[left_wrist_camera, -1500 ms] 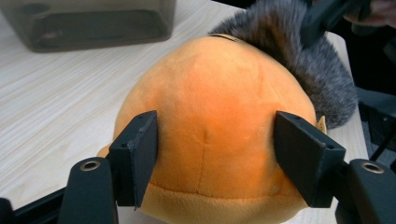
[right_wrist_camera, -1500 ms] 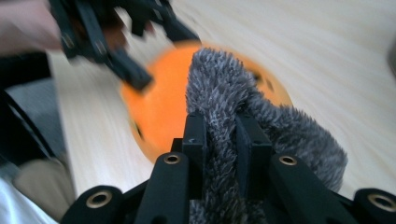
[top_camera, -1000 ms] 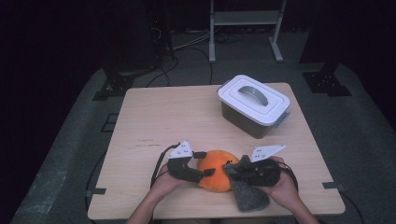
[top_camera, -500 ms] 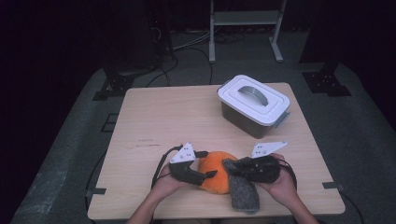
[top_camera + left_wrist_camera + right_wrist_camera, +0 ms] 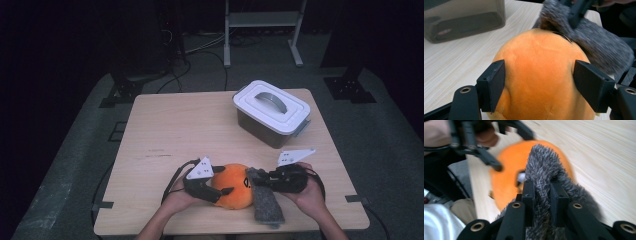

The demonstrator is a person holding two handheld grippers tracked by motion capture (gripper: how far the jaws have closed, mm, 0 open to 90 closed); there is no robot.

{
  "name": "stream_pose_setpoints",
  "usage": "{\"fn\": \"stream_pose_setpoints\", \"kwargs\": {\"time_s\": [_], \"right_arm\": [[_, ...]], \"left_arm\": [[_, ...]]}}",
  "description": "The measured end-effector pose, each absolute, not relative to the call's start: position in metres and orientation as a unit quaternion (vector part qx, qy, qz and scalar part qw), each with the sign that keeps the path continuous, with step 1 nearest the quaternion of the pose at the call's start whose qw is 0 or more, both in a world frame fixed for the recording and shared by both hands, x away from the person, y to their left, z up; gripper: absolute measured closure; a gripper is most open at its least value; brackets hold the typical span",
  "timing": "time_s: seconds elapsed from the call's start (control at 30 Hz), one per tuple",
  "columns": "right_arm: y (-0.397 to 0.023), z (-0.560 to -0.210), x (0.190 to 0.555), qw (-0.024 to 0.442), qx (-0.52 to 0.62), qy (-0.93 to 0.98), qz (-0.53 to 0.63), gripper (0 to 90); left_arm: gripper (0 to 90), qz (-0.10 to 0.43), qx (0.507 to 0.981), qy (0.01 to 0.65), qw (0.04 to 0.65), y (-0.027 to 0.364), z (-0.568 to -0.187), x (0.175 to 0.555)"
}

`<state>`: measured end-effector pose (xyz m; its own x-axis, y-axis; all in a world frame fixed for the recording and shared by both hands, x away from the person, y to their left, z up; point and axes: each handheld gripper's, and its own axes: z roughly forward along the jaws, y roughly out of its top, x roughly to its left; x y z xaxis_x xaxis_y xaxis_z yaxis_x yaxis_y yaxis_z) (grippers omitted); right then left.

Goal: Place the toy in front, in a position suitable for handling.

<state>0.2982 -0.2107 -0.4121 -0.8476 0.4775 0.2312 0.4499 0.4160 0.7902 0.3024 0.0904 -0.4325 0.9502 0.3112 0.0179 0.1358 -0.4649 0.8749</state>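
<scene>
Holding an orange plush toy (image 5: 233, 186) steady near the front edge of the wooden table (image 5: 190, 125), between the 2 hands. Left gripper (image 5: 218, 191) clamped on it from the left: in the left gripper view, both black pads (image 5: 494, 87) pressed into the rounded orange flanks, denting the plush (image 5: 539, 75). Jaws just opened and closed a little around it, with the toy between them throughout.

Right gripper (image 5: 260, 178) pinched tight on a grey fuzzy cloth (image 5: 266, 200), jaws nearly together with the pile (image 5: 544, 172) bunched up between them in the right gripper view. Cloth draped against the right side of the toy and trailing toward the table's front edge, its upper end touching the dark printed face.

Step in hand, by the look of it: wiping or brushing the toy with the cloth. Next move likely calling for a firm left grip while the cloth is dragged across the orange surface.

Both forearms entering from the bottom of the high view, hands (image 5: 312, 192) low over the table, grippers pointing inward at each other. Lidded white storage box (image 5: 271, 111) standing well apart at the far right.
</scene>
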Motion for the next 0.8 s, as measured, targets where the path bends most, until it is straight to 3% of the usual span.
{"fn": "stream_pose_setpoints", "kwargs": {"time_s": [0.23, 0.47, 0.67, 0.7, 0.8], "right_arm": [[-0.203, -0.406, 0.304, 0.005, 0.280, 0.822, 0.495, 73.4], [-0.194, -0.412, 0.291, -0.013, 0.244, 0.846, 0.473, 74.0], [-0.195, -0.415, 0.286, -0.028, 0.229, 0.854, 0.466, 74.3], [-0.195, -0.414, 0.286, -0.028, 0.228, 0.855, 0.464, 74.3], [-0.193, -0.411, 0.286, -0.019, 0.229, 0.852, 0.470, 75.3]], "left_arm": [[25.9, 0.085, 0.852, 0.125, 0.502, 0.089, -0.432, 0.302], [10.4, 0.077, 0.851, 0.137, 0.501, 0.093, -0.420, 0.304], [9.4, 0.039, 0.858, 0.147, 0.491, 0.089, -0.429, 0.306], [11.3, 0.039, 0.861, 0.142, 0.488, 0.088, -0.430, 0.305], [30.1, 0.060, 0.866, 0.132, 0.479, 0.089, -0.428, 0.303]]}}
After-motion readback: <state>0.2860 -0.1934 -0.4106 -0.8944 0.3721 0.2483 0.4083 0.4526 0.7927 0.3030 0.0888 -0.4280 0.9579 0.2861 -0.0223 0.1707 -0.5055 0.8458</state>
